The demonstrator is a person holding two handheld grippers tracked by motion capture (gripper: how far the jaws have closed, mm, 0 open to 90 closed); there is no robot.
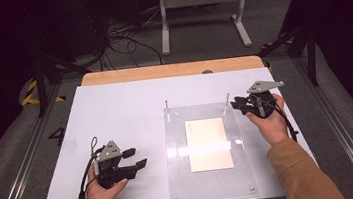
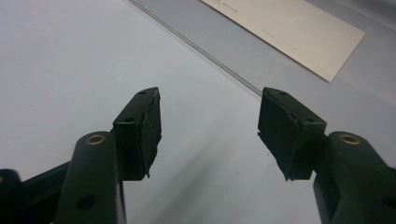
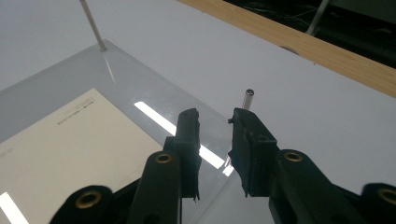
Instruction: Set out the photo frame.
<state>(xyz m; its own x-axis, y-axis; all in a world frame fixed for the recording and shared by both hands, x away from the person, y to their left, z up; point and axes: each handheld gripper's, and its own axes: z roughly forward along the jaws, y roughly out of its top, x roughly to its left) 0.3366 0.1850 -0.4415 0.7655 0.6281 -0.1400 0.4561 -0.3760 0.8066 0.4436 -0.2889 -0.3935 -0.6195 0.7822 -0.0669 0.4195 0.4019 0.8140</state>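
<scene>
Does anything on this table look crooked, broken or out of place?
Nothing stands out. The cream sheet lies flat and square under the clear plate, both metal pins stand upright, and both tongs are open, holding nothing.

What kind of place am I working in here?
Probably a lab or recording rig, not a home: a white table on grey carpet, loose cables behind it, dark surroundings, a clear plate with metal pins.

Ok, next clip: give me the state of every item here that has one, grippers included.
Left gripper: open, holding nothing, over bare white board.
Right gripper: open narrowly, by the near-right pin, not gripping it.
Acrylic plate: flat on the board.
Paper sheet: flat at the plate.
Far-left pin: upright.
</scene>
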